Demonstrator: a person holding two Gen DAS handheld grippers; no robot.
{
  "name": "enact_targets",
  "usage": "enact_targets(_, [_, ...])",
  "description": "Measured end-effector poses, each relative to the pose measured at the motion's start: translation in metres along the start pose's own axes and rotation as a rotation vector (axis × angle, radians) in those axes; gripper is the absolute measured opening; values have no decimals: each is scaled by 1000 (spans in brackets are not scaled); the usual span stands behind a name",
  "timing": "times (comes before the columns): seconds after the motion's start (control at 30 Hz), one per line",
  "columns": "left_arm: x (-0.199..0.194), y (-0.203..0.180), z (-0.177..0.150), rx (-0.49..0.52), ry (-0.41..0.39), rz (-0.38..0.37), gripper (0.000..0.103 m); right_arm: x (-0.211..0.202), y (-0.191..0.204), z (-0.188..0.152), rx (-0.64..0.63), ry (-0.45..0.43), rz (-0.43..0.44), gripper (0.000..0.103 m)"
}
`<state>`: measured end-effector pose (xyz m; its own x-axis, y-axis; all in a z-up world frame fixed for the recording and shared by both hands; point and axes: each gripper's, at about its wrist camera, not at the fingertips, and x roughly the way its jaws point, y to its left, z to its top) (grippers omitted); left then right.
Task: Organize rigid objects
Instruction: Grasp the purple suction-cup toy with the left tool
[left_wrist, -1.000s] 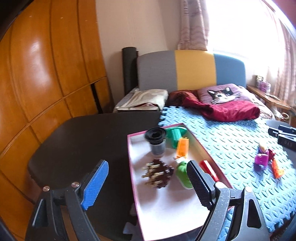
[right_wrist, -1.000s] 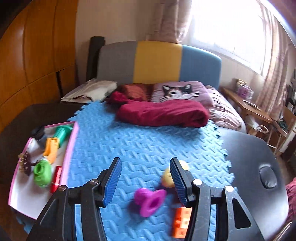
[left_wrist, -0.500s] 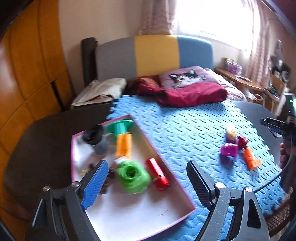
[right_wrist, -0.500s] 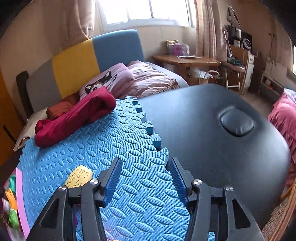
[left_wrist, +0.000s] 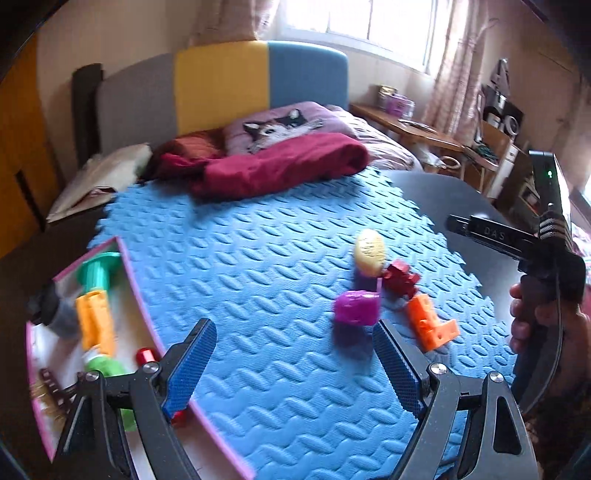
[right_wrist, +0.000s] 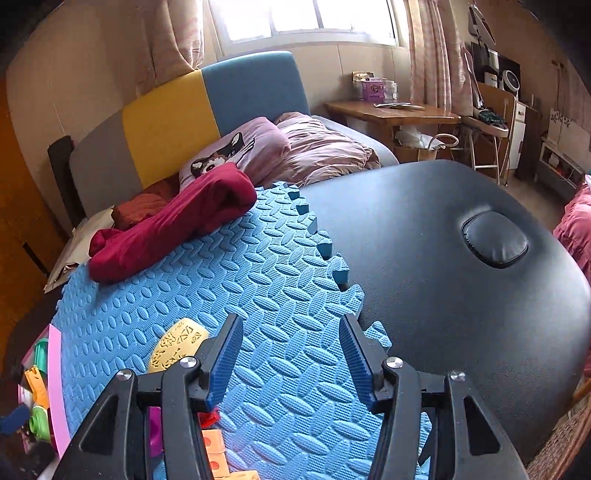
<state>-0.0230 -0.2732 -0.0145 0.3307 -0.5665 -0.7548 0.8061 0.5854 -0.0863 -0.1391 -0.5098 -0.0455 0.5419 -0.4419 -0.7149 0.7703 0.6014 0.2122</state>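
My left gripper (left_wrist: 293, 354) hangs open over the blue foam mat (left_wrist: 258, 266), with nothing between its fingers. Just ahead and to its right lie a purple piece (left_wrist: 356, 307), a yellow oval piece (left_wrist: 369, 251), a dark red piece (left_wrist: 400, 277) and an orange bracket (left_wrist: 430, 325). At the left, the pink-rimmed box (left_wrist: 136, 280) holds a green spool, an orange block, a red cylinder and other toys. My right gripper (right_wrist: 290, 360) is open and empty above the mat's right edge; the yellow oval piece (right_wrist: 177, 345) lies left of it.
A dark red cloth (left_wrist: 280, 166) lies at the mat's far edge by the bed pillows. The black padded table (right_wrist: 443, 258) extends right of the mat. A person's hand (left_wrist: 539, 314) holds the other gripper at the right of the left wrist view.
My left gripper swung right, from over the box to over the mat near the loose pieces. My right gripper turned right, off the purple and yellow pieces, toward the mat's edge, then held still.
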Motion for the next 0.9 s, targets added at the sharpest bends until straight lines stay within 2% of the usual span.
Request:
enact_targets(0.13, [26,-16,7,28,38,-40,87,1,2,0,1,11,23,55])
enact_targets(0.27, [50,-21,12,10,76,-66,87,1,4,0,-5,14,38,55])
enact_targets(0.5, [78,-25,20,-7,91,-95,85,4,2,1,8,29,59,55])
enact_targets(0.53, [82,-25,20,-12,97,-94,81,5,2,1,9,31,60,55])
enact_targets(0.57, [86,-24,19,-16,107,-93,65,6,2,1,8,34,59,55])
enact_targets(0.6, [93,-23,17,-25,129,-99,53,7,3,1,7,35,59,55])
enact_targets(0.63, [97,-20,15,-44,136,-126,46,7,3,1,4,36,61,55])
enact_targets(0.8, [97,-19,10,-52,110,-141,46,9,6,0,-12,42,57,55])
enact_targets(0.9, [97,-19,10,-41,101,-137,50,9,7,-1,-14,46,54,55])
